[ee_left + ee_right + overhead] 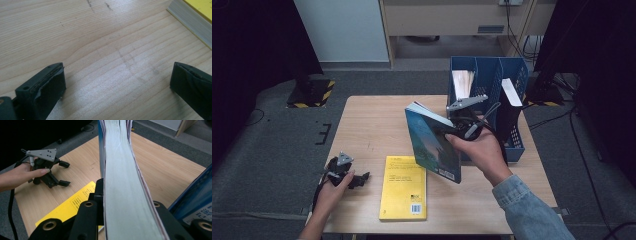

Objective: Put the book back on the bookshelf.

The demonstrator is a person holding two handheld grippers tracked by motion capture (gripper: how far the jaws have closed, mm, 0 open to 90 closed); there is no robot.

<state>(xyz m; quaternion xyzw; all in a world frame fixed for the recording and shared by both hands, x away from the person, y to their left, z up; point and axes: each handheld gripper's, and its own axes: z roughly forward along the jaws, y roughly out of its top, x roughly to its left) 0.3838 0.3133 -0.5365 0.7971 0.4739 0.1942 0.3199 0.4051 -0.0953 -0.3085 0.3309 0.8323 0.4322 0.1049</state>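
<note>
My right gripper (451, 131) is shut on a blue-covered book (432, 142) and holds it upright above the table, just left of the blue file organizer (489, 85). In the right gripper view the book's pale page edge (122, 175) rises between the two black jaws, which clamp its covers. A yellow book (403, 187) lies flat near the table's front edge. My left gripper (348, 176) rests on the wood at the front left, open with nothing between its fingers (47, 85). The yellow book's corner (197, 15) lies beyond its right jaw.
The blue organizer holds white papers (462, 82) and a white folder (511, 92) in its slots, at the table's back right. The wooden table (372, 125) is bare at the back left. Dark carpet and black stands surround it.
</note>
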